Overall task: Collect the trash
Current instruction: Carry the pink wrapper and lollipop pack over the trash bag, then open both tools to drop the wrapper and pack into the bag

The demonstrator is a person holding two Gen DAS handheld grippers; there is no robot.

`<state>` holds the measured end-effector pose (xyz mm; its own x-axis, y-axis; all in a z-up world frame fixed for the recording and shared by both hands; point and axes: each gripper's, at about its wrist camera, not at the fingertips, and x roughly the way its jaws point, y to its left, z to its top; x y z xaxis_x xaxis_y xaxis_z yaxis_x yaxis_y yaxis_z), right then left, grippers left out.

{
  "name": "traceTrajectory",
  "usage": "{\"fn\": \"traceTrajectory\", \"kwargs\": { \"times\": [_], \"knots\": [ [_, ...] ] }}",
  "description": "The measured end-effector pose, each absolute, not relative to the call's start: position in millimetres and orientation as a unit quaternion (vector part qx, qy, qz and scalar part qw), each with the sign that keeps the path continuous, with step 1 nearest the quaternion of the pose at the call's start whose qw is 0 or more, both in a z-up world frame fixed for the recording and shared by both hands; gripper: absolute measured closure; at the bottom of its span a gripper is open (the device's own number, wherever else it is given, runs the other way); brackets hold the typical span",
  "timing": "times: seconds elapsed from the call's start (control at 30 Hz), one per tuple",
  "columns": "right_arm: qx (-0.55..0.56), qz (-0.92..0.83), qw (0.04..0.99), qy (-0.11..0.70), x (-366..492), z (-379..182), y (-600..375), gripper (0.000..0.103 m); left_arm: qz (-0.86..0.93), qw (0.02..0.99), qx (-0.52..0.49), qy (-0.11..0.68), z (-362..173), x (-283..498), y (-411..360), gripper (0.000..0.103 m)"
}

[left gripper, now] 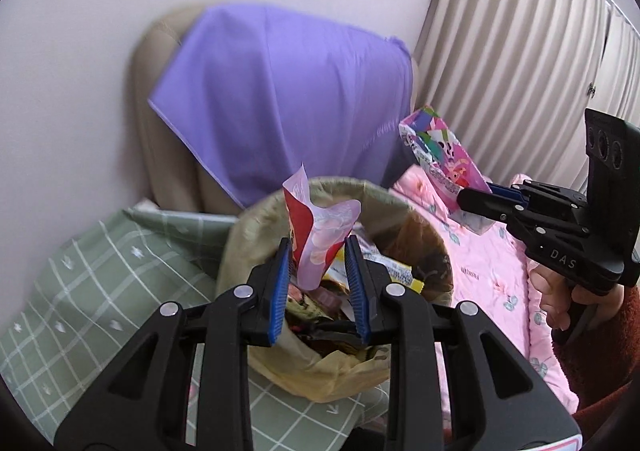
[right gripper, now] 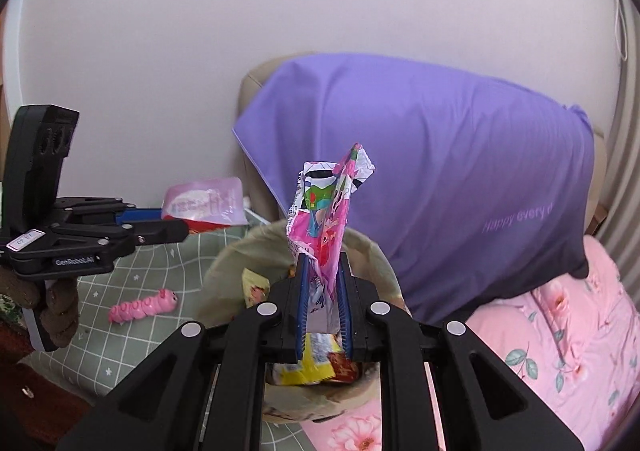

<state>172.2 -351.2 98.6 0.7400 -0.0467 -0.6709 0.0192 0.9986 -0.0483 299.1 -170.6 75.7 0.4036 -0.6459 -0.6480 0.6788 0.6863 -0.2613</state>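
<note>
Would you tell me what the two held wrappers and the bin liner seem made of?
Red-and-pink wrapper: thin glossy plastic film, creased, printed. Cartoon wrapper: likewise, shiny and crumpled. Bin liner: probably thin matte tan plastic, draped in soft folds.

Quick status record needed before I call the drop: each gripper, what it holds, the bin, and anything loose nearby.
left gripper: shut on red and lilac wrapper, above the bin
right gripper: shut on pink cartoon wrapper, above the bin
trash bin: lined with a bag, already holds wrappers, stands between green checked cover and pink floral quilt
loose item: pink caterpillar toy on the green cover
backdrop: purple cloth draped over a beige chair
</note>
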Motion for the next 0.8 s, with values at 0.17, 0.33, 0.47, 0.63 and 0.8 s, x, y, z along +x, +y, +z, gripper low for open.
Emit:
{"fn": "traceTrajectory", "kwargs": {
  "times": [0.17, 0.33, 0.47, 0.63, 0.8],
  "knots": [
    [-0.006, 0.003, 0.920, 0.391, 189.0, 74.6, -367.6, 0.089, -0.392, 0.813, 0.029, 0.429, 42.3, 311.4, -199.0, 0.078],
    [-0.013, 0.038, 0.904, 0.425, 201.9, 52.3, -374.5, 0.089, -0.366, 0.802, 0.071, 0.467, 6.0, 318.5, -231.5, 0.078],
    [-0.023, 0.073, 0.894, 0.441, 216.1, 38.2, -382.4, 0.089, -0.340, 0.810, 0.055, 0.475, 0.1, 321.2, -233.8, 0.078],
    [-0.029, 0.107, 0.888, 0.445, 230.8, 31.1, -392.5, 0.089, -0.319, 0.823, 0.016, 0.470, 9.8, 313.7, -222.0, 0.069],
    [-0.030, 0.120, 0.886, 0.447, 232.7, 28.0, -392.5, 0.088, -0.291, 0.833, -0.010, 0.470, 14.7, 303.4, -205.7, 0.065]
  ]
}}
